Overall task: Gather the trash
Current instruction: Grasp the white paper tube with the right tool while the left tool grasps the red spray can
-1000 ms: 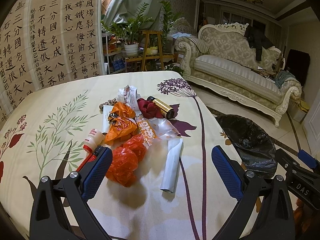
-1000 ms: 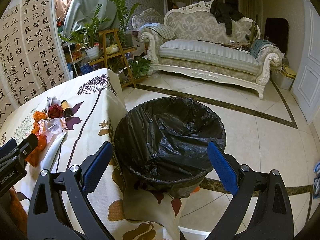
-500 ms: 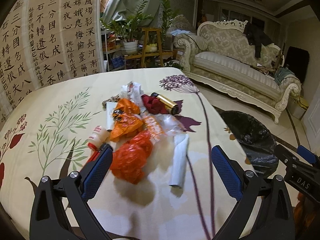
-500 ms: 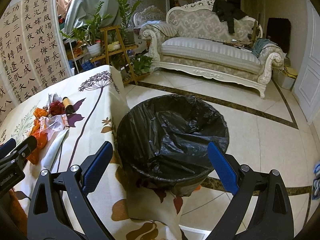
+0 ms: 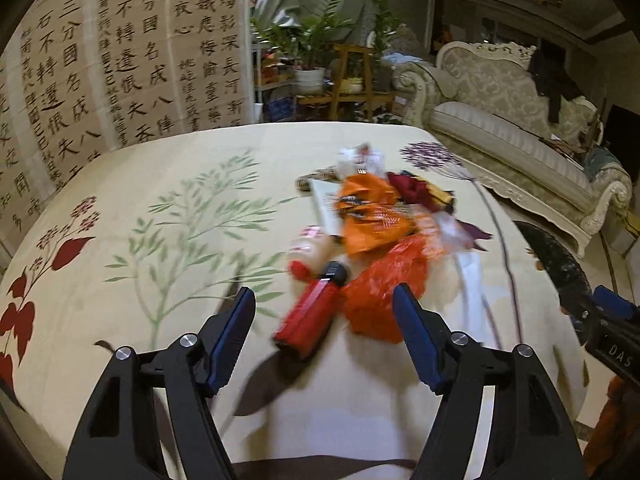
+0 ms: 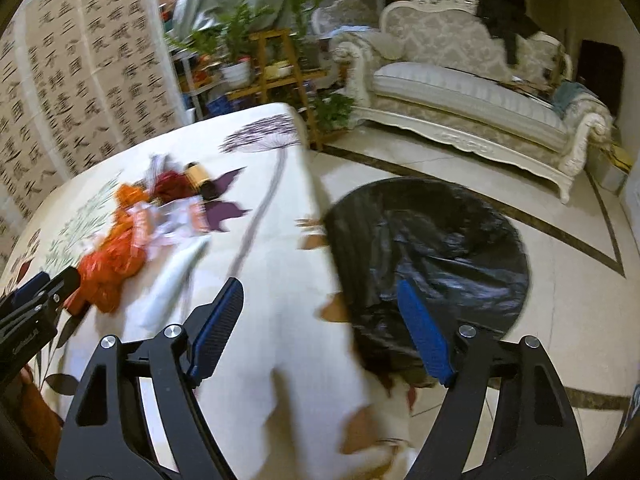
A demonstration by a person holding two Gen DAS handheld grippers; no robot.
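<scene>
Red plastic and crinkled orange film made up most of the trash heap [image 5: 380,236], which lay on the floral tablecloth [image 5: 160,216] toward the table's right-hand side, just ahead of your left gripper [image 5: 324,332]. Its blue-padded fingers [image 5: 234,332] were spread wide and held nothing, with the red tube [image 5: 310,316] lying between their tips and a little beyond them. That tube looked stiff and smooth, capped in black at its far end; I judged it light but liable to roll, so the straight middle of the body seemed the place to pinch. The orange bag [image 5: 384,292] touching it looked soft, thin and crackly, likely to collapse and slide in the pads unless you gathered a thick fold. A small pale bottle [image 5: 312,246] sat just behind the tube, blurred.

Your right gripper [image 6: 320,328] was also spread and empty, hovering over the table edge beside the bin with its glossy, wrinkled black liner [image 6: 432,252], which stood on the tiled floor against the cloth.
</scene>
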